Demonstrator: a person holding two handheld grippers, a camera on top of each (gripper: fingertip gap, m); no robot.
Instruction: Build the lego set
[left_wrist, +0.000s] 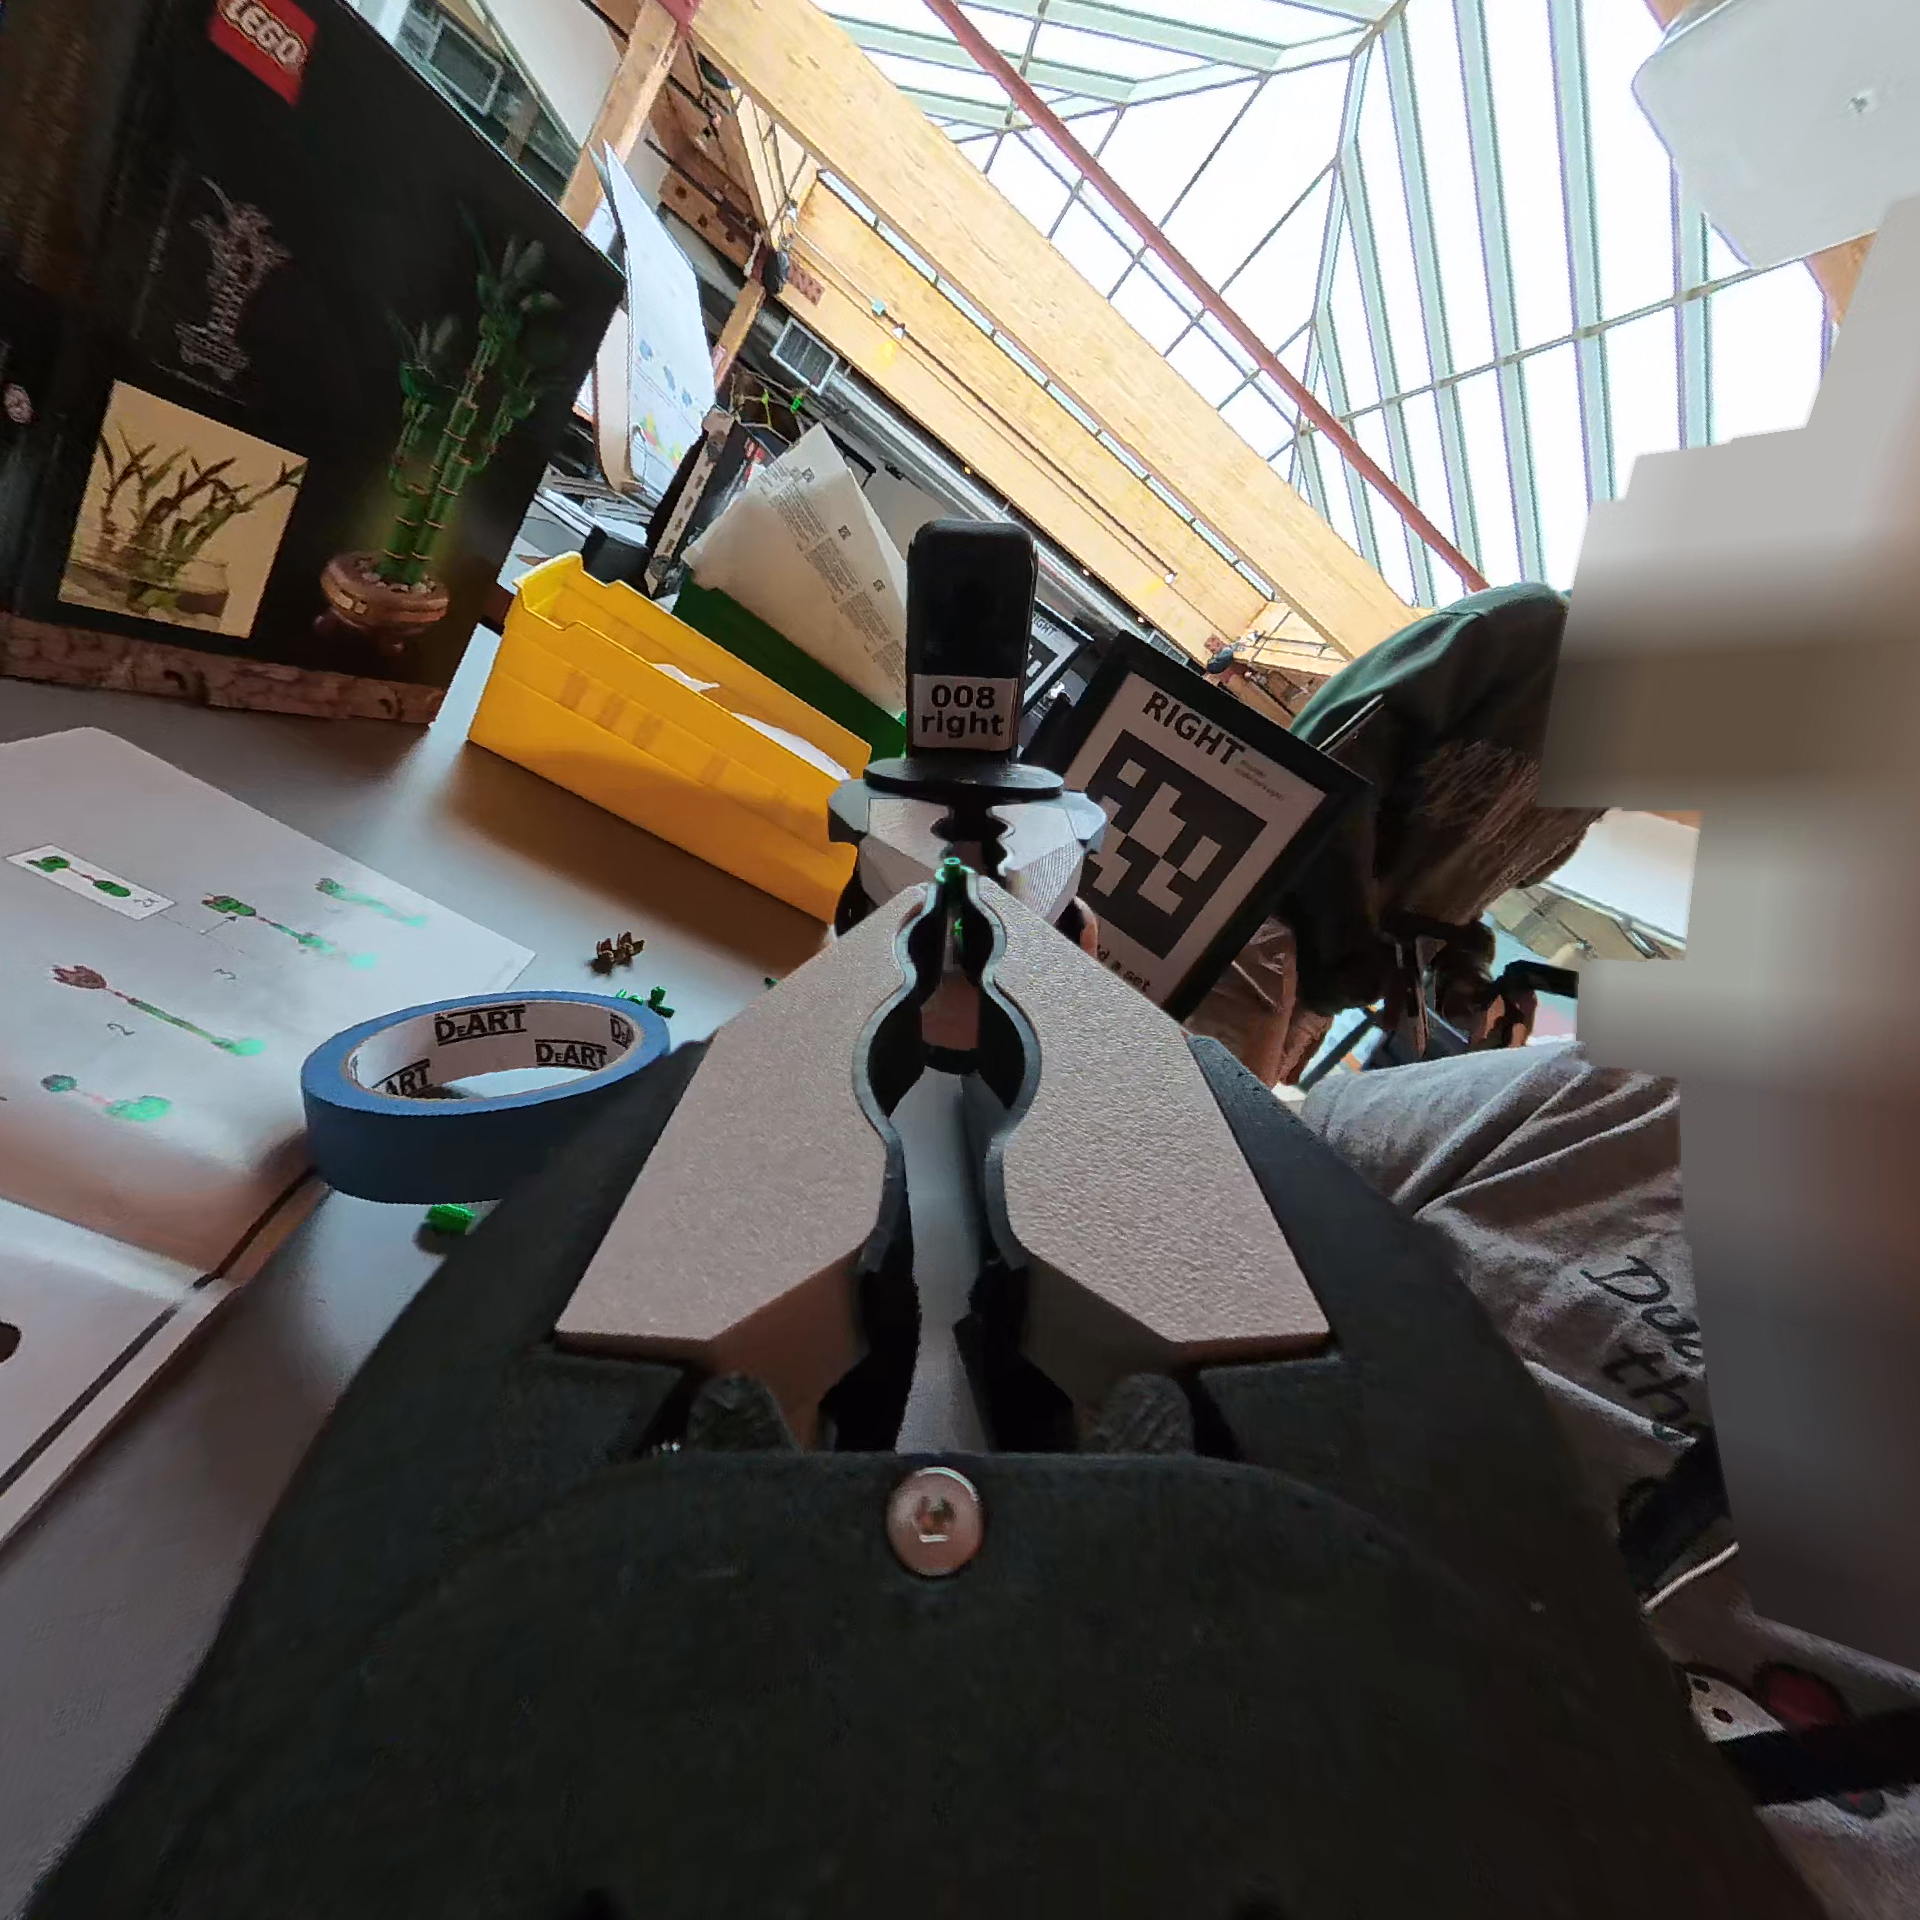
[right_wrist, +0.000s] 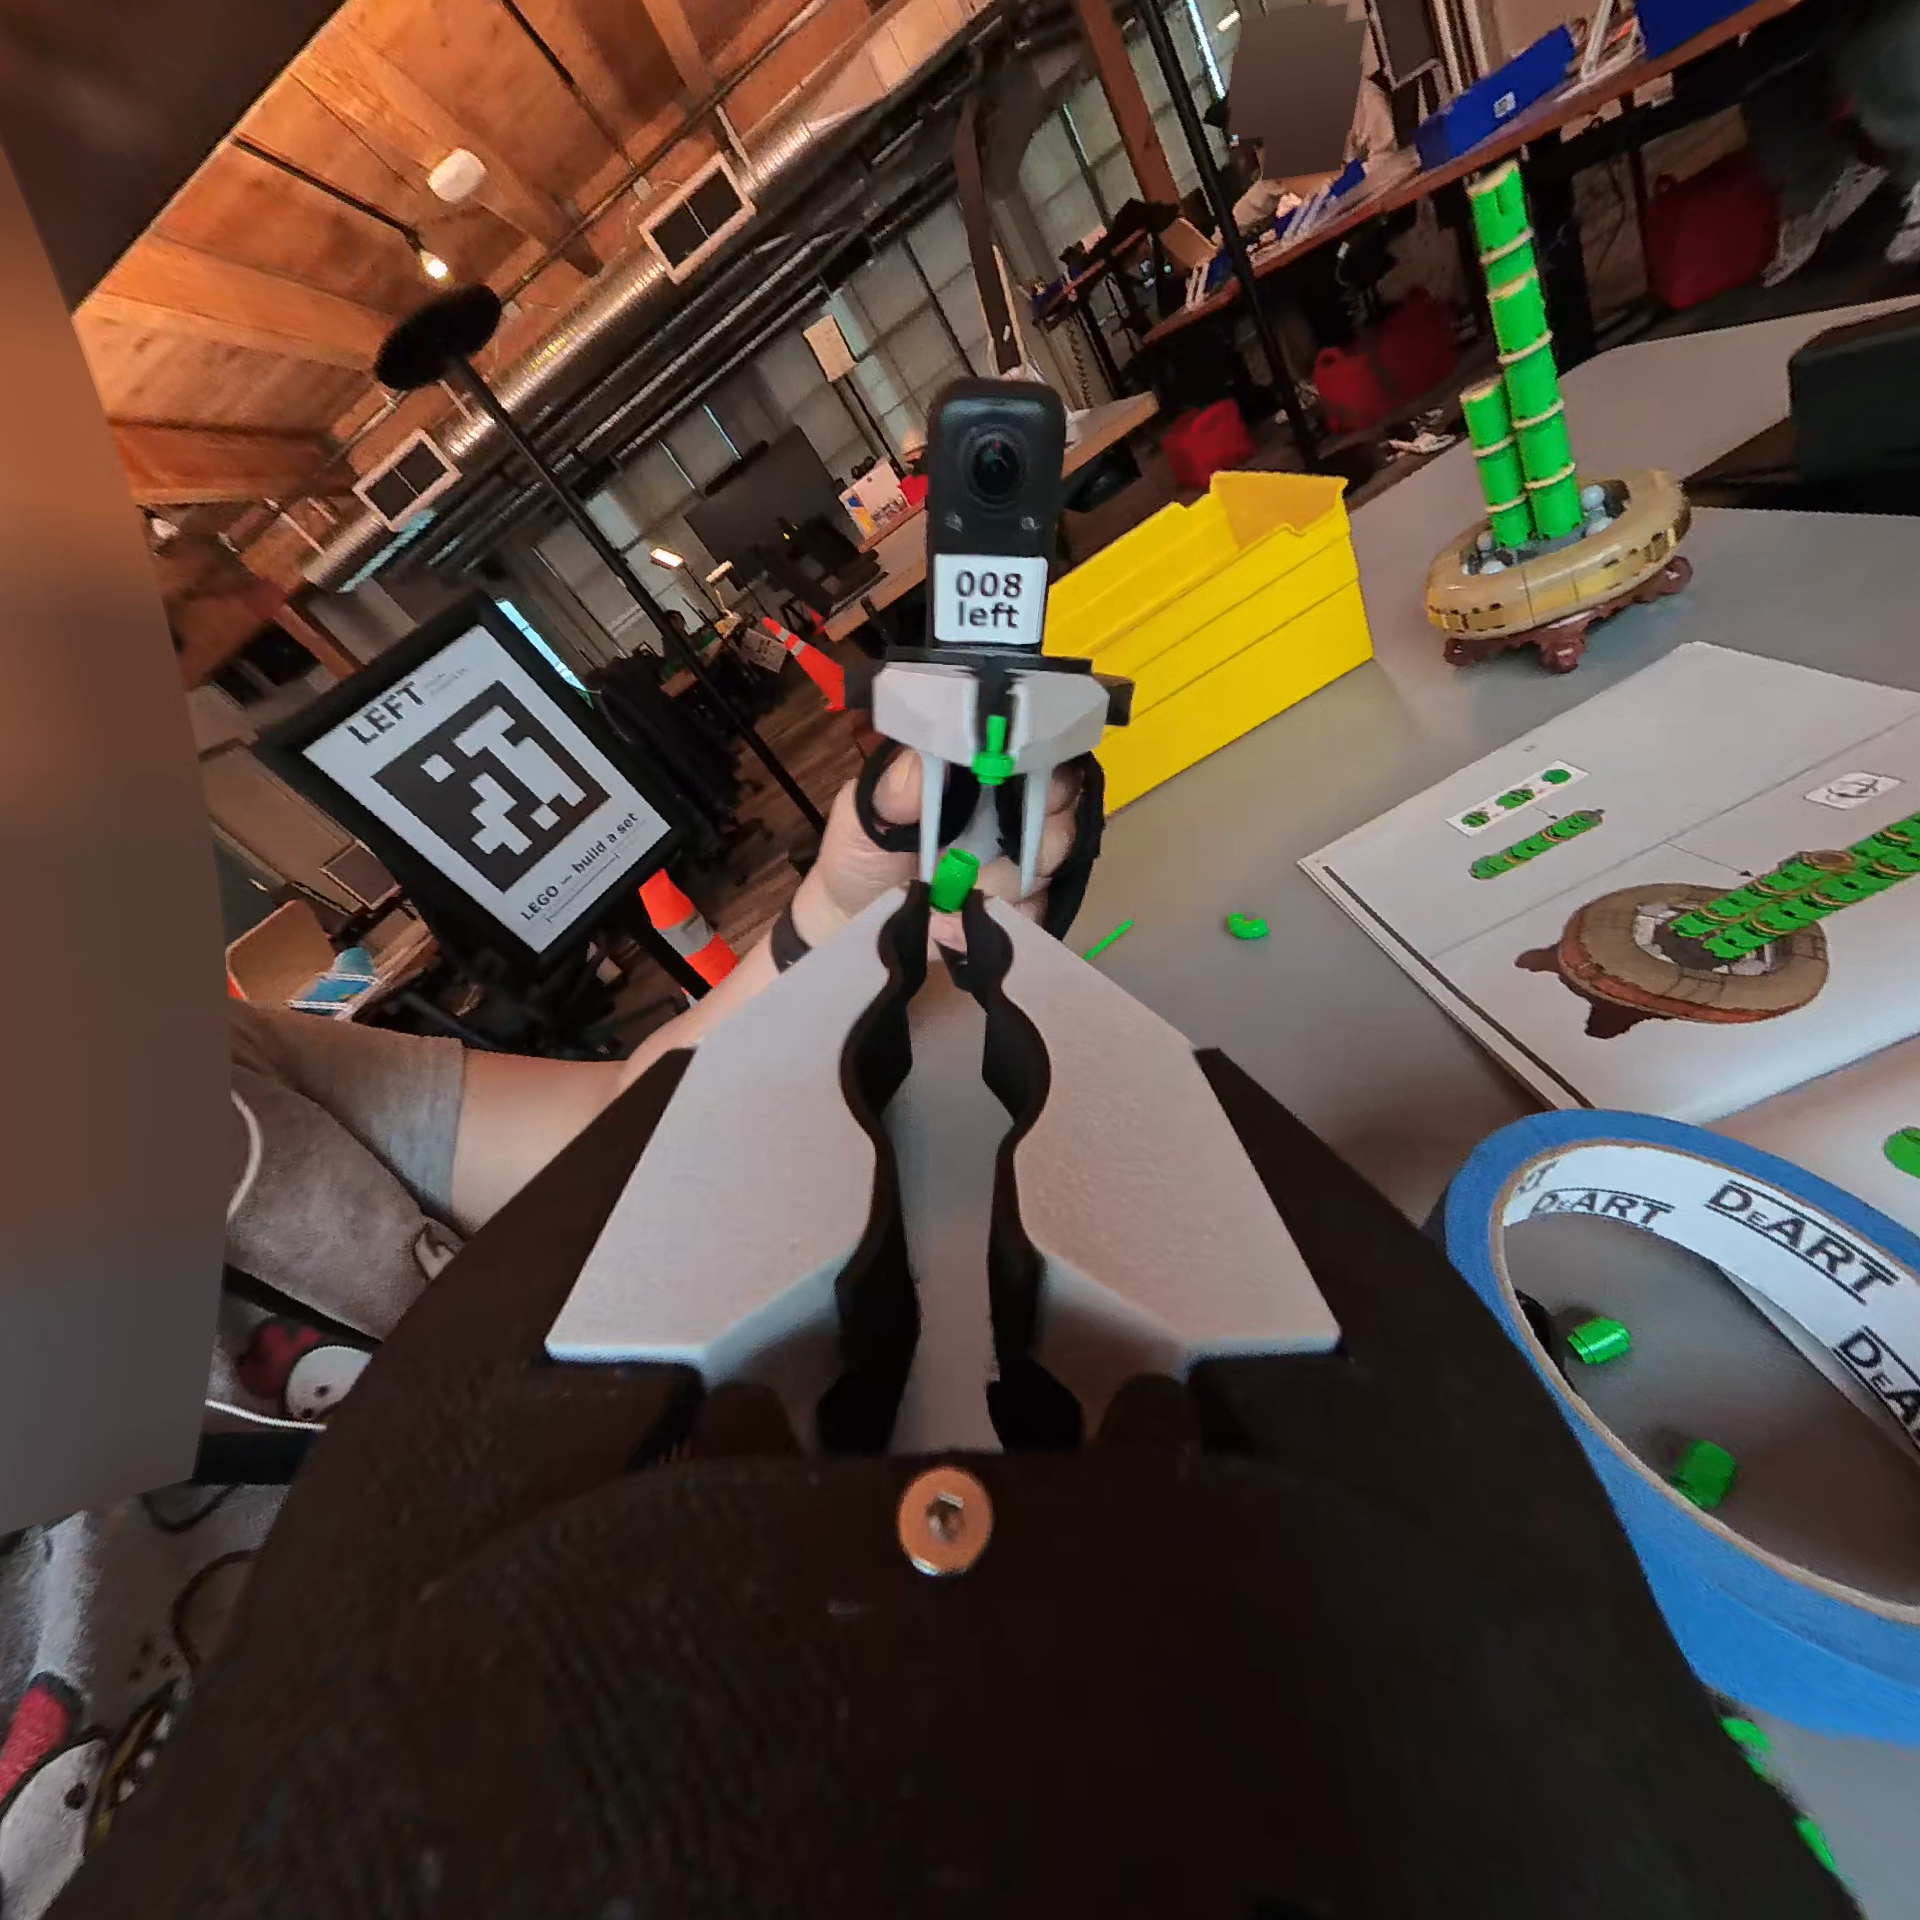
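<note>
A: How far along is the build?

B: Partway, I judge. The bamboo model (right_wrist: 1536, 488) stands on the tabletop (right_wrist: 1247, 997) with several green stalks in its tan pot, yet loose green pieces (right_wrist: 1247, 925) lie about and 2 more sit inside the blue tape roll (right_wrist: 1621, 1455).

A: And the claws?

B: They face each other in mid-air. The right claw (right_wrist: 948, 914) is nearly closed, pinching a small green cylinder (right_wrist: 954, 880) at its tips. The left claw (right_wrist: 992, 748) is closed on a thin green peg (right_wrist: 992, 750). Joining those 2 looks like the step in hand.

A: What surrounds them?

B: An open instruction booklet (right_wrist: 1621, 935), a yellow bin (right_wrist: 1226, 603) and the set's box (left_wrist: 260, 343) on the grey tabletop. Beyond that, a big workshop hall with timber ceiling, skylights and other benches.
</note>
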